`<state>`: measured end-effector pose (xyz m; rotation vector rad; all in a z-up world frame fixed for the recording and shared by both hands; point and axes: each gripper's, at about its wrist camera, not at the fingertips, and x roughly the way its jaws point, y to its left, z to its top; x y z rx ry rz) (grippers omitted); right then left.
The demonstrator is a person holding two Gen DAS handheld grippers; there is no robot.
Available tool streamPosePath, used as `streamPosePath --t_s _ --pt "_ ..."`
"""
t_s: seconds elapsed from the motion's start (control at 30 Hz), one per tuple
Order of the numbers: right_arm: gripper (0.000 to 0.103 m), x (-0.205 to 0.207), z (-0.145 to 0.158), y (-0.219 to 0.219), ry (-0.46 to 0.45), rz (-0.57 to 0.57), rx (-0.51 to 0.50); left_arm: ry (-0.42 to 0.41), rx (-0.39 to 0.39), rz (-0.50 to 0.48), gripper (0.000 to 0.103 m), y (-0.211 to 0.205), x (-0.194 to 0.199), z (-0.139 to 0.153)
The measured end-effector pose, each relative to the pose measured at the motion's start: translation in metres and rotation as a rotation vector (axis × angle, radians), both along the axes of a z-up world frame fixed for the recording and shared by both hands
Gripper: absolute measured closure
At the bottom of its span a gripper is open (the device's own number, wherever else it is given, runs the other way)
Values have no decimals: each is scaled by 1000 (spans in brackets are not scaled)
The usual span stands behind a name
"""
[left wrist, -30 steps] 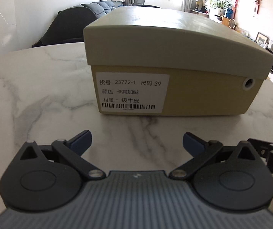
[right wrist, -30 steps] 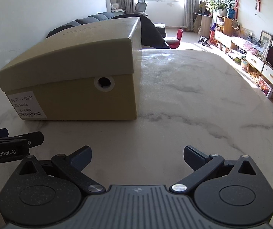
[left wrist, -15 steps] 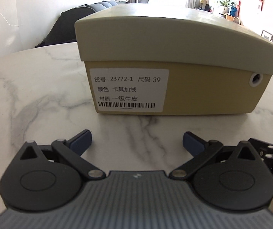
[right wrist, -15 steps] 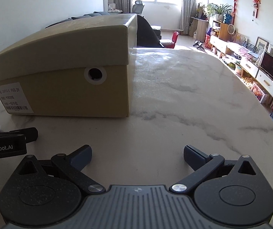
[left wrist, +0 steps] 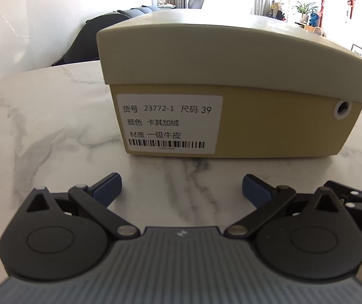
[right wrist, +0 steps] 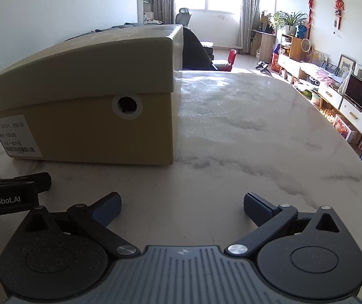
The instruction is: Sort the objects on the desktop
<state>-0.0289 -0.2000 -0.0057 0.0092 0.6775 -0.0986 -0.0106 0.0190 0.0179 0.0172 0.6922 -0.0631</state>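
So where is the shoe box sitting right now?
The shoe box stands lid-on on the marble table, straight ahead of the left gripper; in the right wrist view it sits left of centre.

your left gripper (left wrist: 182, 186) sits spread wide over the marble counter (left wrist: 54, 131), near the labelled end of the lidded shoebox (left wrist: 231, 88), not touching it.

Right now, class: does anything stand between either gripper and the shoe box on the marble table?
Nothing visible does. Only bare marble table lies between the open left gripper and the shoe box. The open right gripper faces bare marble past the box's right end.
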Motion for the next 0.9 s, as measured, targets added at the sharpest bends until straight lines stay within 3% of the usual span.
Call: streamPosePath --t_s 0.9 --pt "0 17 -1 12 -15 -43 -1 -9 -4 -6 0 -8 13 1"
